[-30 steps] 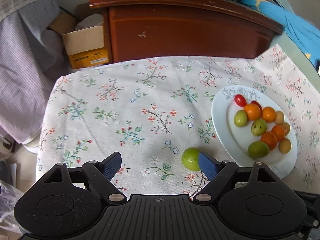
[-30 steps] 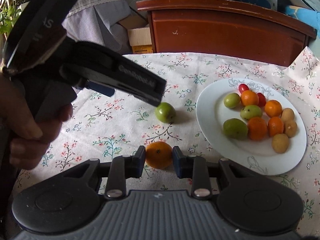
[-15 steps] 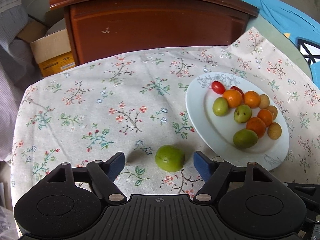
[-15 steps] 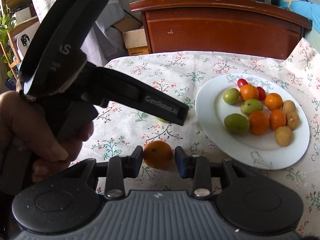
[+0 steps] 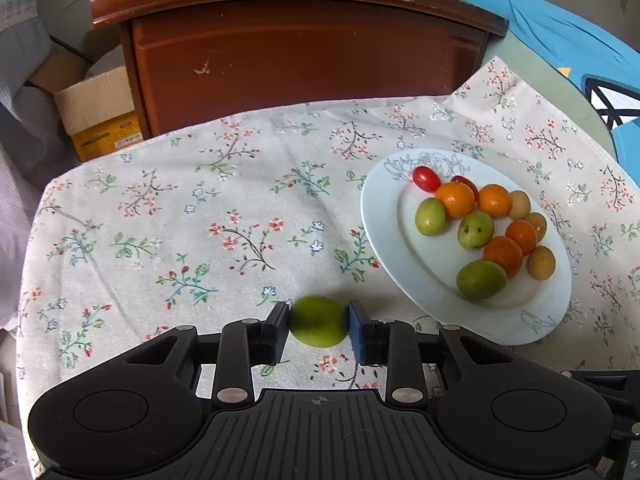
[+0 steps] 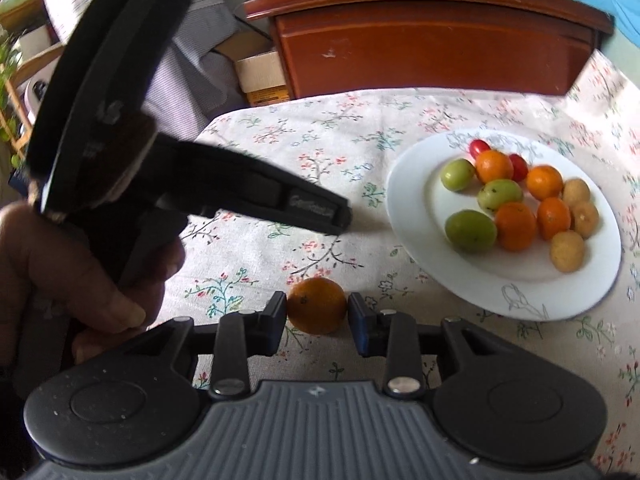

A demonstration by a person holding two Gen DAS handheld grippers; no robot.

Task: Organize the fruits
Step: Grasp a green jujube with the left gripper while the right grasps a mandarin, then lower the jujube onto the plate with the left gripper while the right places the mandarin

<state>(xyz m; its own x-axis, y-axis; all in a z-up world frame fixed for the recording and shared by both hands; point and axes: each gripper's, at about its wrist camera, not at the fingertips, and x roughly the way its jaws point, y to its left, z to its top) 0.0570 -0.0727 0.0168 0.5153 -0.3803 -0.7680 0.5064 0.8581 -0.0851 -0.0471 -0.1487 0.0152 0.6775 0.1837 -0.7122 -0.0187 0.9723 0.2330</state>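
Change: since the earlier frame, our left gripper (image 5: pixel 319 326) has just been closing its jaws, and they are now pressing both sides of the green fruit (image 5: pixel 318 321).
Left tool: we are gripping the green fruit low over the floral cloth (image 5: pixel 224 216), at the near edge.
Right tool: our right gripper (image 6: pixel 317 316) is clamping the small orange (image 6: pixel 317 305), also near, just left of the plate.
Meaning: we are judging both loose fruits secured, so both are ready to go to the plate.
Plate: the white plate (image 5: pixel 384 216) is sitting to the right, further off, carrying green, orange, tan and red fruits bunched toward its right half.
Open room: we are seeing bare plate along its left and near rim, the easiest landing spot.
Edges: the cloth is ending at the far side against a wooden cabinet (image 5: pixel 304 56); a cardboard box (image 5: pixel 96 112) is standing far left.
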